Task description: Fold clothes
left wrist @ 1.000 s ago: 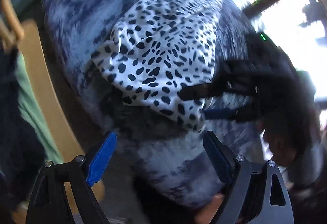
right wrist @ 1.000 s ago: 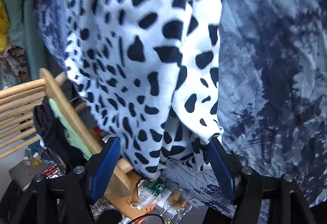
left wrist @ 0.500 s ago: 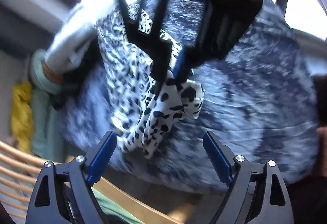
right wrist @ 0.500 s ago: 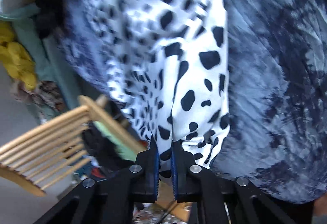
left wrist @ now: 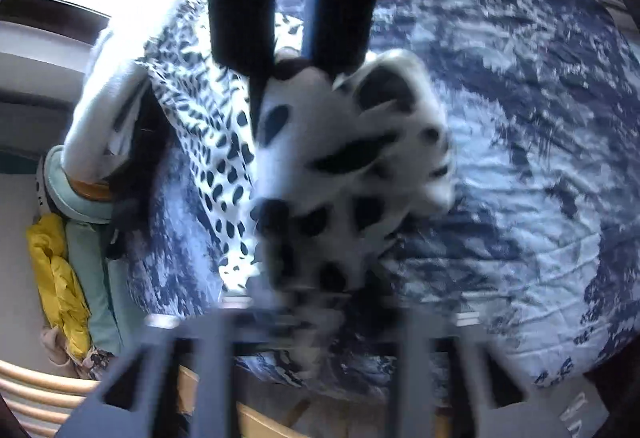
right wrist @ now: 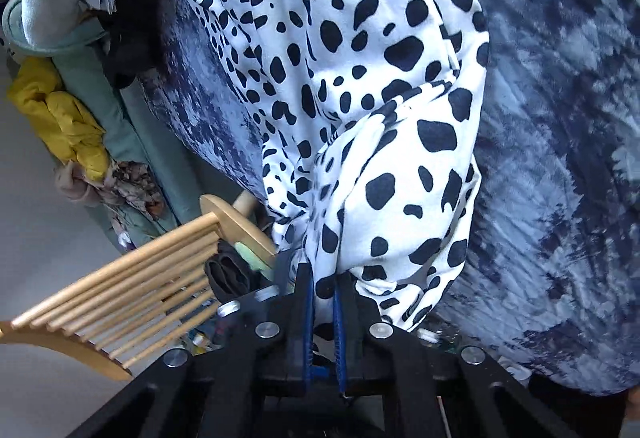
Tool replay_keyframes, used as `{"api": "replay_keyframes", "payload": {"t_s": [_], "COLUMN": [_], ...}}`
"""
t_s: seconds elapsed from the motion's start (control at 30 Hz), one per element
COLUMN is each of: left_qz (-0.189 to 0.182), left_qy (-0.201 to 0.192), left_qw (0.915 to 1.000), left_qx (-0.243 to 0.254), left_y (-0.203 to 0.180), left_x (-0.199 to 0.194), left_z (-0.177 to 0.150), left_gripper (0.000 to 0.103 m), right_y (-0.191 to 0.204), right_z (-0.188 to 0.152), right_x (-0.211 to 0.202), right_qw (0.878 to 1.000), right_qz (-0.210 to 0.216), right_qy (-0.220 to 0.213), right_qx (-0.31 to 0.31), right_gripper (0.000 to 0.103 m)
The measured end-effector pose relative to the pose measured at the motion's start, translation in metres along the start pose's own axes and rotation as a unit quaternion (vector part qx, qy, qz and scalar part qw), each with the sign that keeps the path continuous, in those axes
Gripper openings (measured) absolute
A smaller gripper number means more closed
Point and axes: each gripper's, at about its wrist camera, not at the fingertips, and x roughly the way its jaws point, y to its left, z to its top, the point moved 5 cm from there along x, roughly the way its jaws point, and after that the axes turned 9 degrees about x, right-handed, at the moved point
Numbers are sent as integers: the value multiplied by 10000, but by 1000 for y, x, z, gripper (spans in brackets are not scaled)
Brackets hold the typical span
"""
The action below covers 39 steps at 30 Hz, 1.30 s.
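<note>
The right hand-held gripper [right wrist: 322, 302] is clenched on a bunched edge of the spotted cloth [right wrist: 360, 78]. The cloth runs up from it toward 12 o'clock, over a blue blotchy bed cover [right wrist: 560, 118]. The left hand-held gripper [left wrist: 304, 302] is blurry; its jaws are closing, with the cloth's [left wrist: 348, 158] end between them. I cannot tell if they press it. At 8 o'clock in the right view is a wooden chair [right wrist: 120, 298]. At 9 o'clock lies a yellow cloth [right wrist: 56, 118].

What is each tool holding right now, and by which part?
Right tool is shut on a bunched edge of the spotted garment. Left tool is closing with the same garment between its jaws; blur hides the exact spot.
</note>
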Motion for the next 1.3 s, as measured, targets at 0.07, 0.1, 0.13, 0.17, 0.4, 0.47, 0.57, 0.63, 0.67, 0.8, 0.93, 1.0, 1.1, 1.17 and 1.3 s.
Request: {"api": "replay_keyframes", "payload": {"t_s": [0.07,0.1,0.13,0.17,0.4,0.47,0.57,0.63,0.67,0.8,0.93,1.0,1.1,1.17,1.3], "left_qz": [-80,-119,-135,-151,-112,-86,-72,-69,-70,-99,-137,-153,-173,-180,-399], "left_qy": [9,12,11,10,-33,-61,-47,-38,-39,-22,-3,13,-23,-45,-40], "left_qw": [10000,9999,9999,9999,9999,9998,9997,9998,9998,9997,9993,9988,9970,9951,9911], "left_qx": [-17,-27,-41,-56,89,172,207,191,176,212,356,468,754,973,1269], "left_y": [3,5,7,10,12,12,15,17,19,19,16,14,10,7,-2], "left_x": [0,-1,-2,-4,-20,-25,-27,-28,-28,-28,-31,-33,-41,-50,-76], "left_z": [0,-1,0,1,1,2,2,4,5,7,7,7,5,4,-2], "left_gripper": [12,11,11,10,10,10,10,10,10,10,10,10,10,9,9], "right_y": [-1,-3,-4,-6,-42,-56,-67,-67,-67,-67,-73,-78,-79,-76,-81], "right_z": [0,0,0,0,-8,-4,4,6,5,3,3,3,0,-7,-31], "right_x": [-1,-2,-5,-8,-32,-32,-23,-14,-10,10,25,30,27,20,12], "right_qw": [9999,9999,9999,9998,9996,9977,9934,9933,9931,9894,9840,9794,9721,9763,9781], "right_qz": [-81,-118,-147,-177,89,339,697,736,759,960,1144,1273,1555,1449,1287], "right_qy": [33,41,27,14,29,39,59,94,127,252,270,311,380,336,464], "right_qx": [-61,-79,-82,-86,272,592,915,885,888,1058,1338,1533,1716,1569,1567], "right_gripper": [10,12,18,28,79,81,81,81,81,81,58,26,15,13,12]}}
